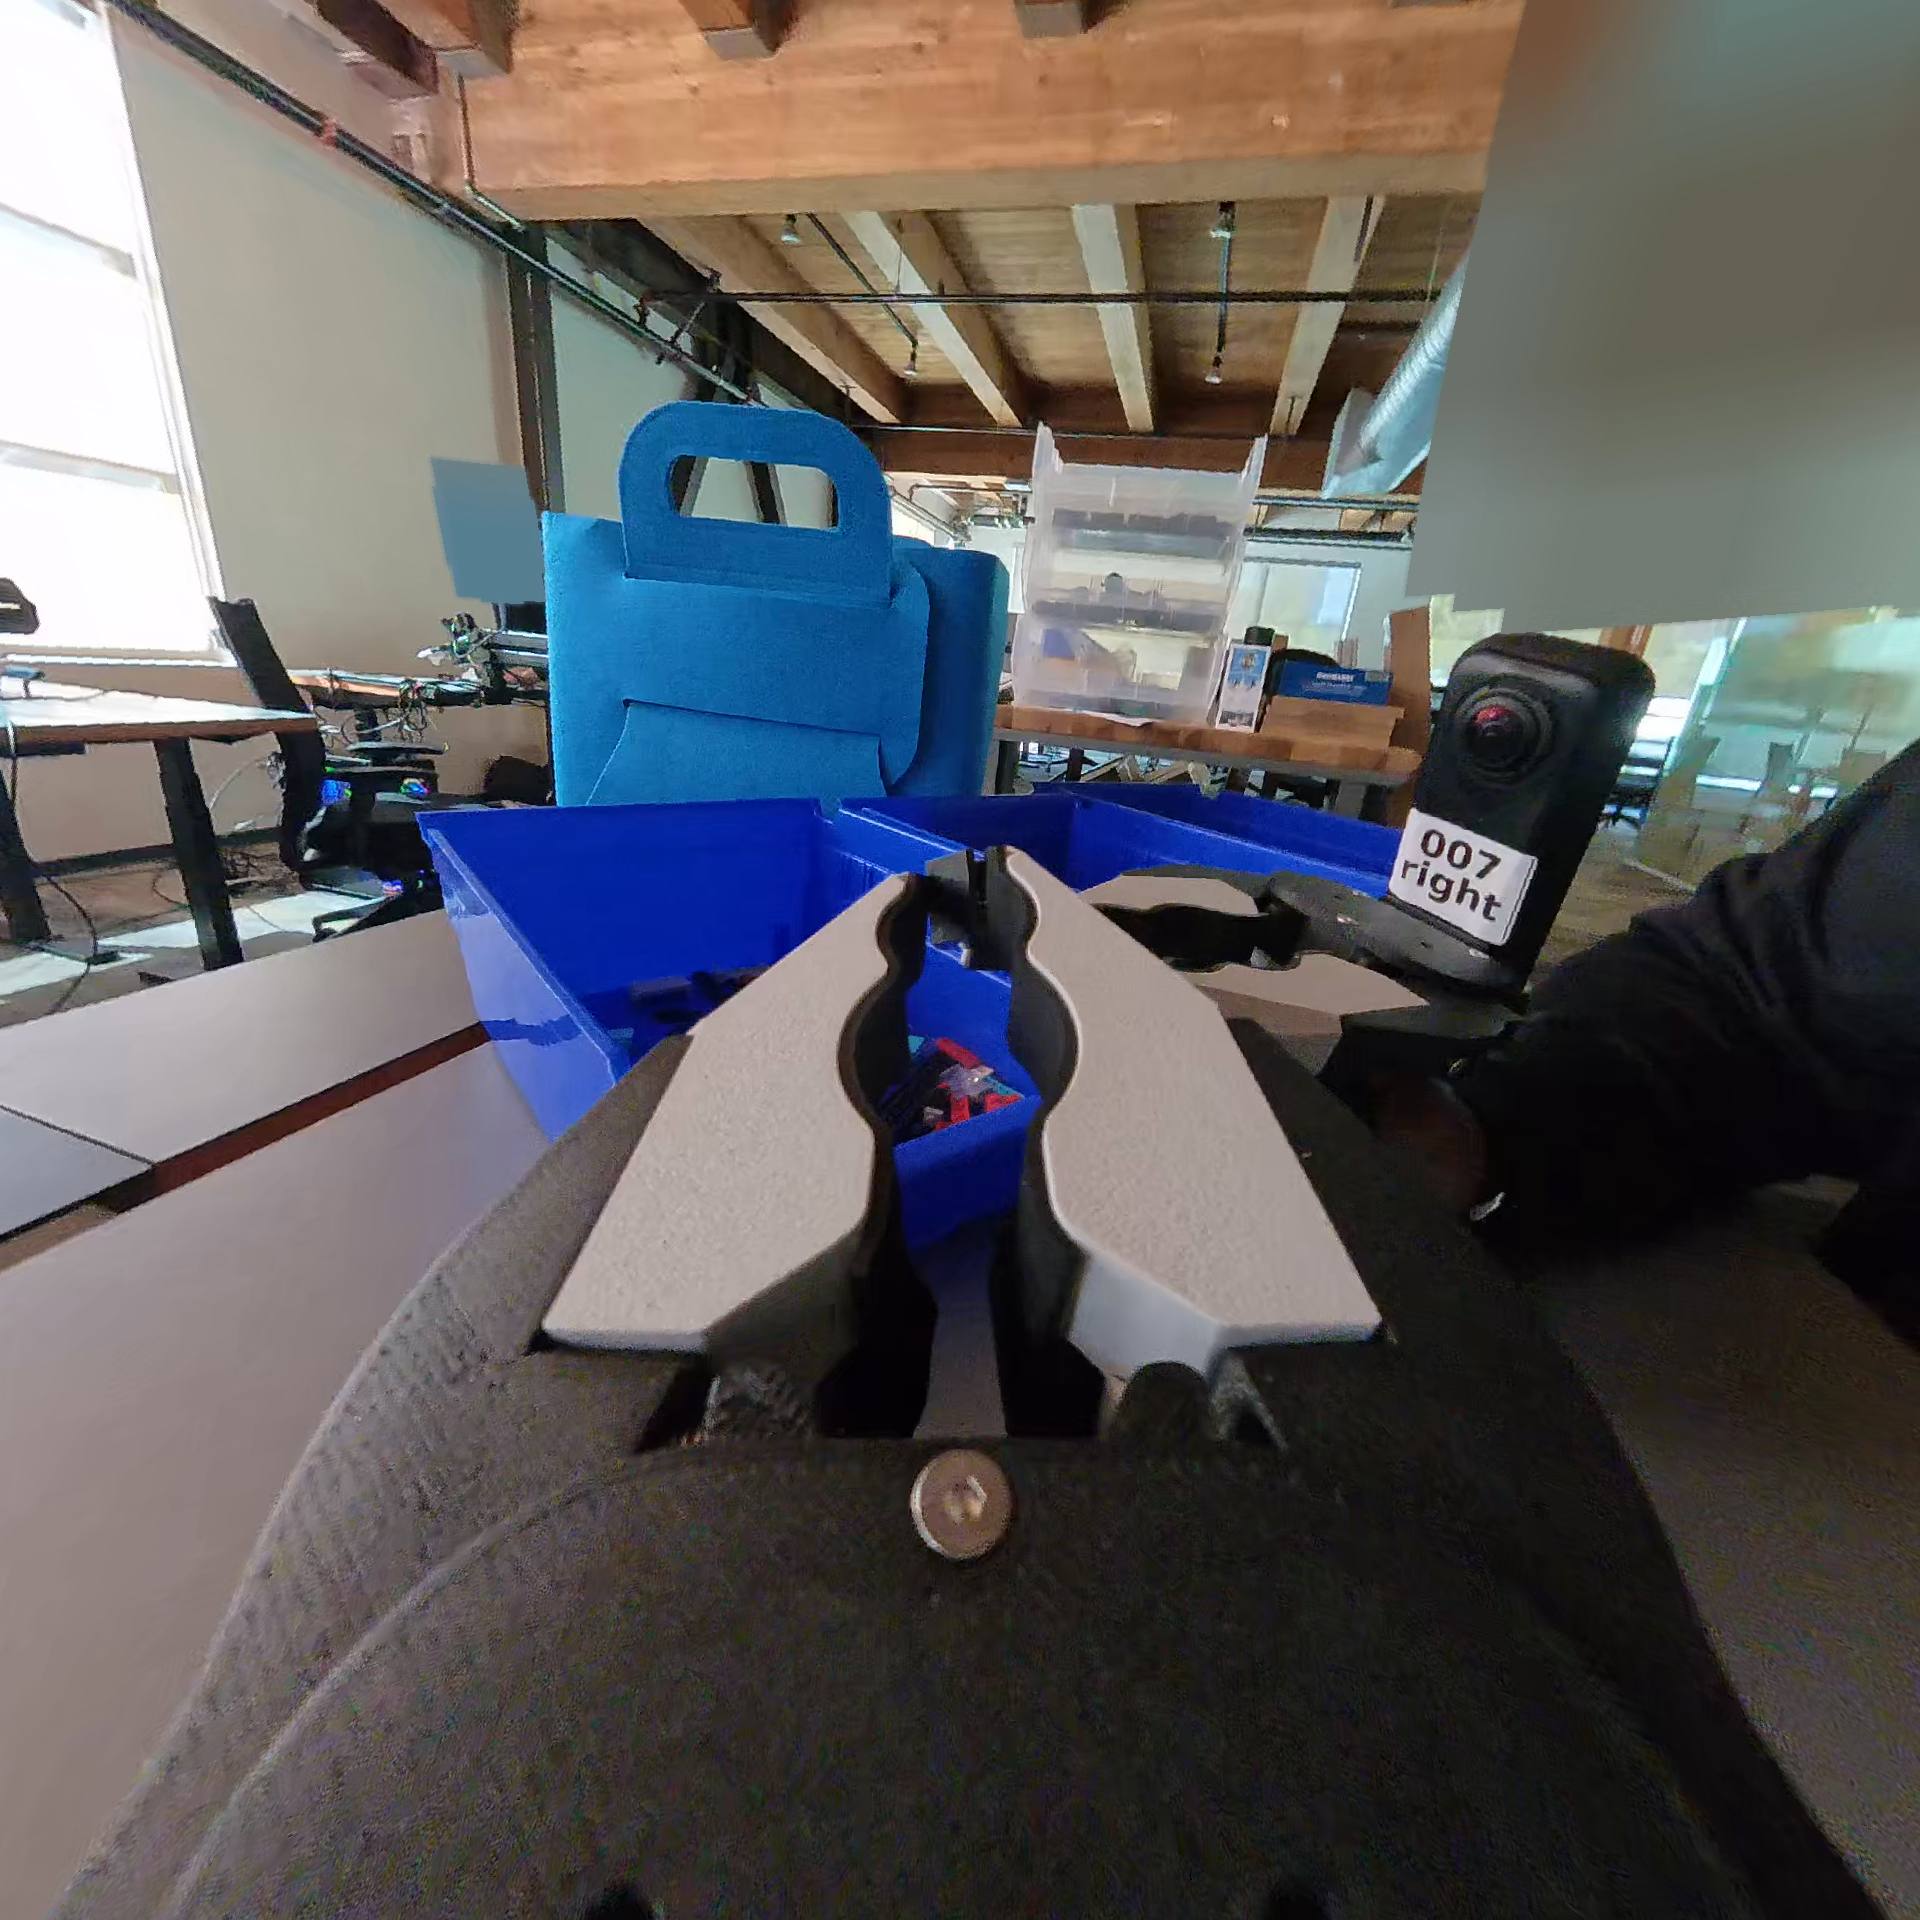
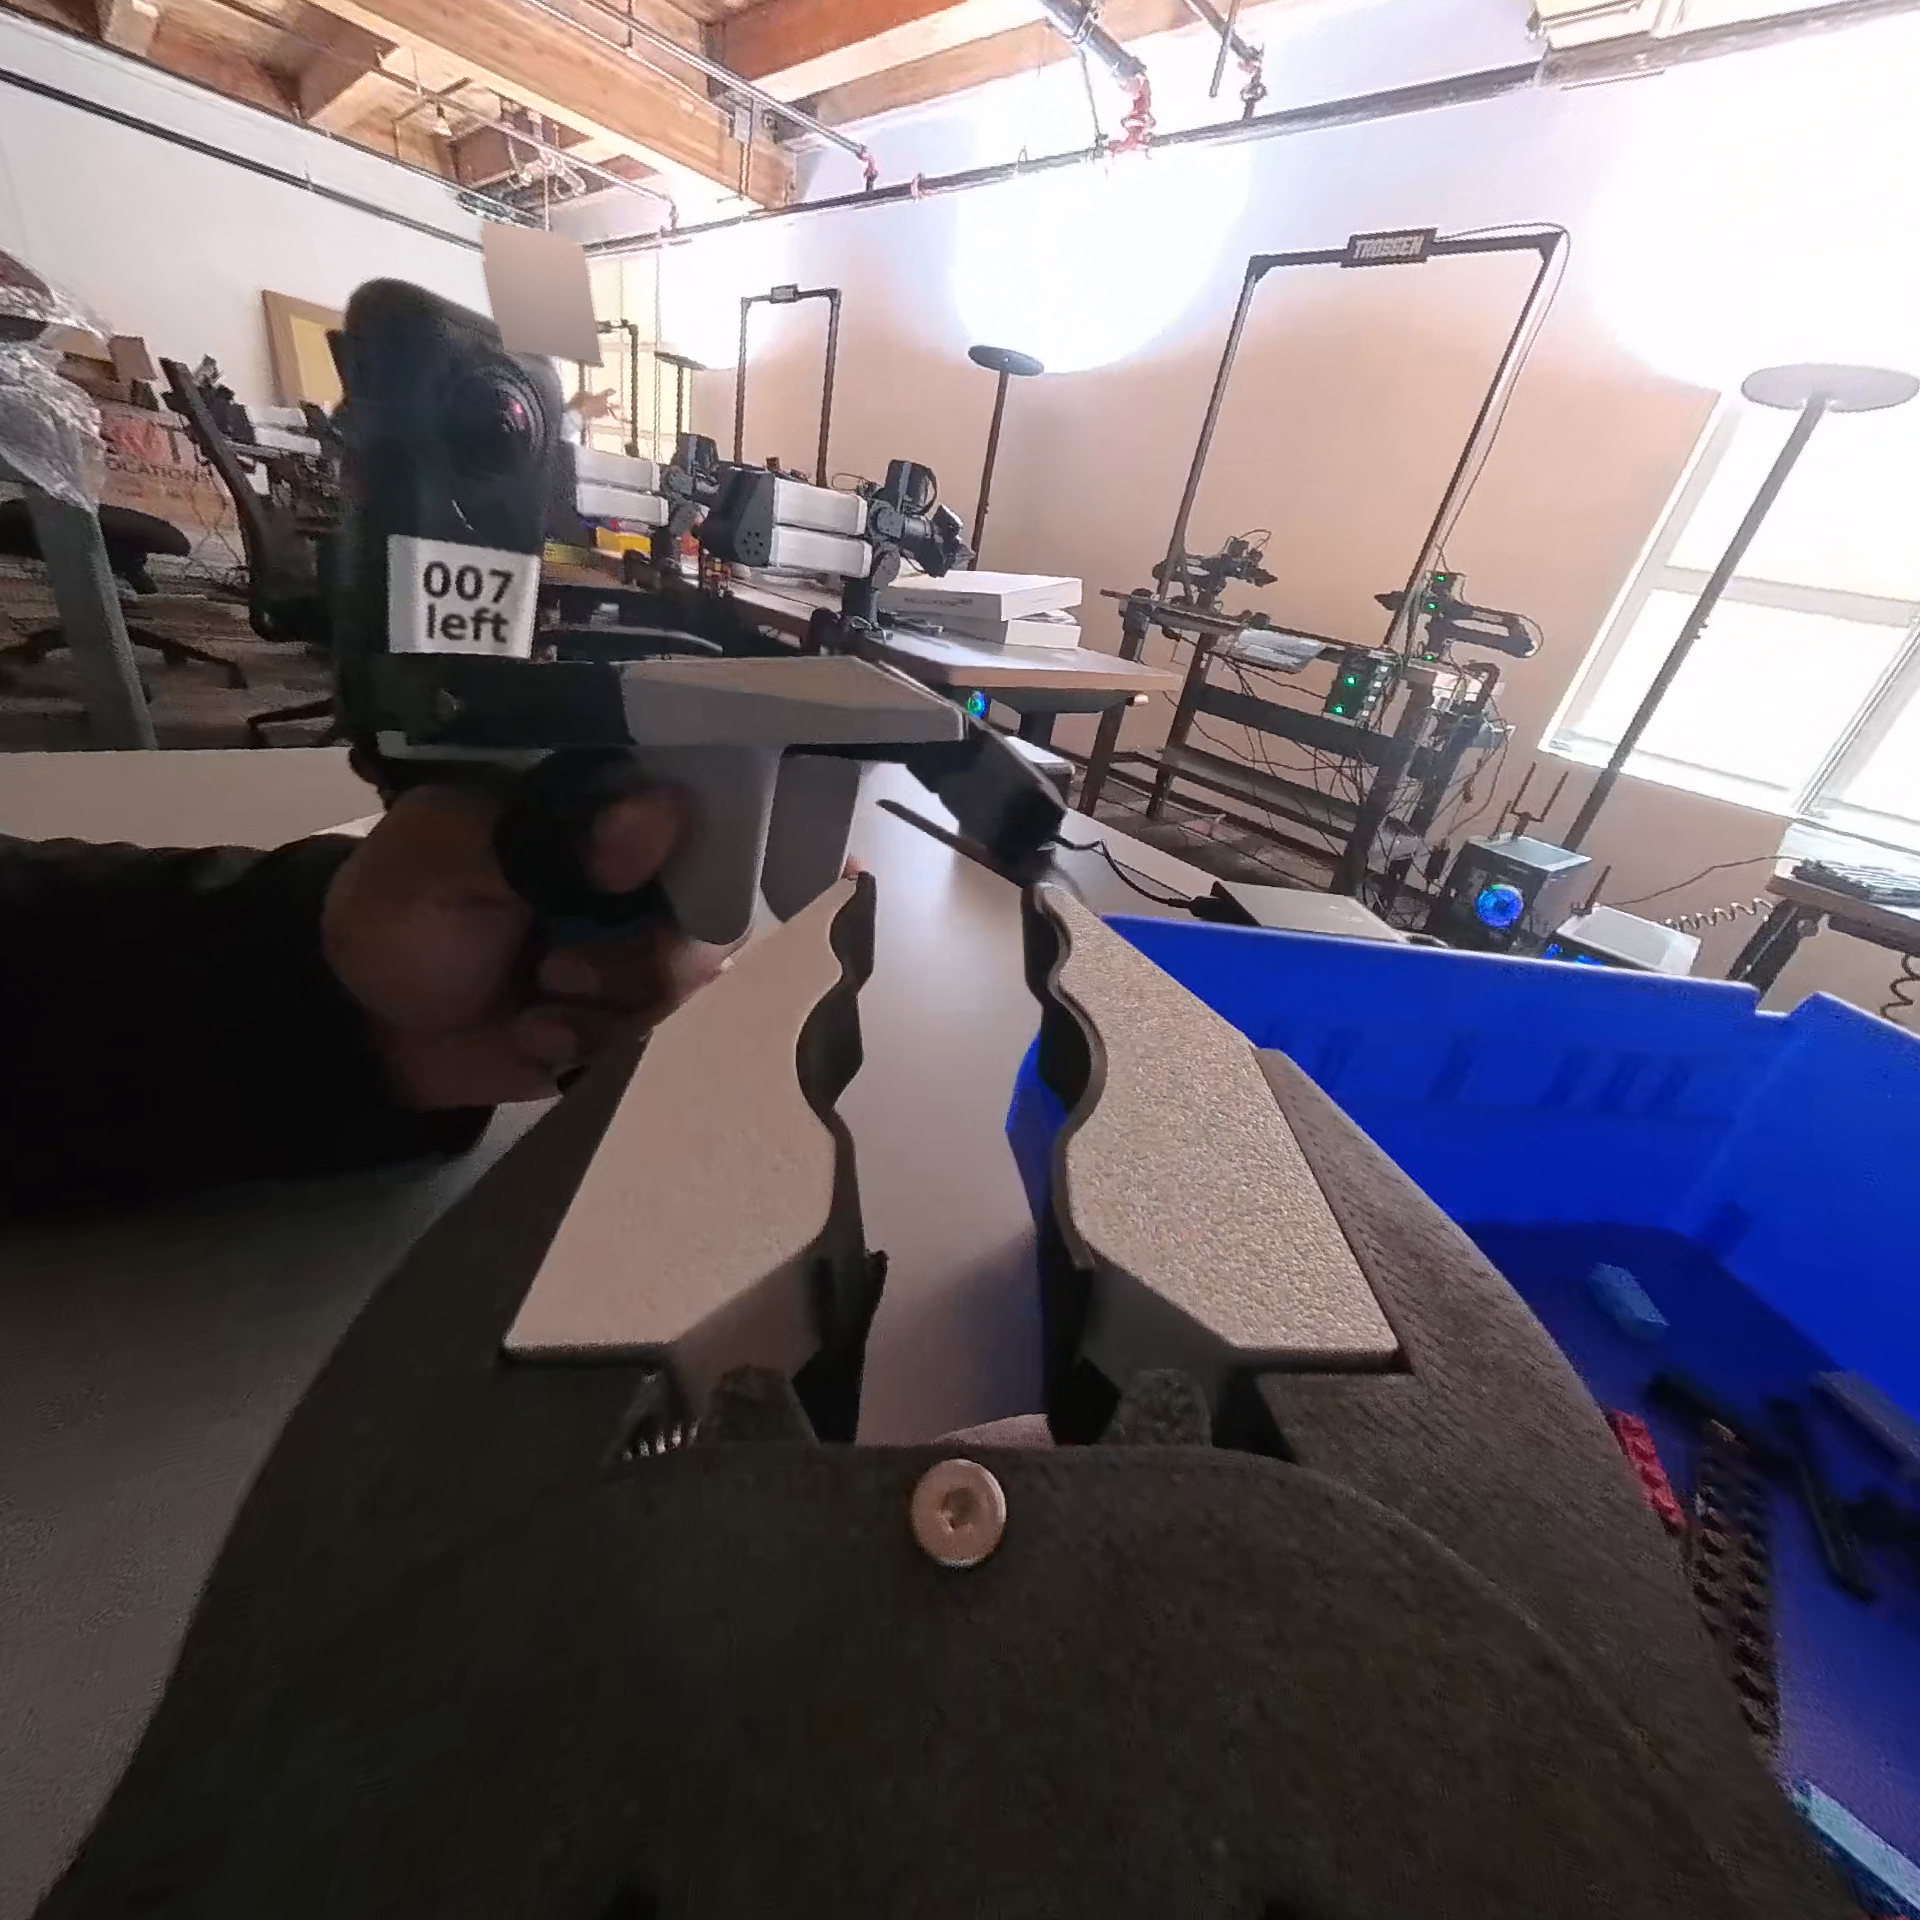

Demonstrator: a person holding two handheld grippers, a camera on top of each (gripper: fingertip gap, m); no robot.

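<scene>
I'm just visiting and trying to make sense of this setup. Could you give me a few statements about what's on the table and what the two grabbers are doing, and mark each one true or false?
1. The left gripper is pinching a thin black piece. True; it is held at the tips, above the blue bin.
2. The right gripper is clamped on a red brick. False; its fingers stand apart with only table between them.
3. The bin is yellow. False; it is blue.
4. Small coloured pieces lie in the bin. True.
5. A blue felt bag stands behind the bin. True.
6. A machine arm carries each gripper. False; a hand holds the left one.
</scene>
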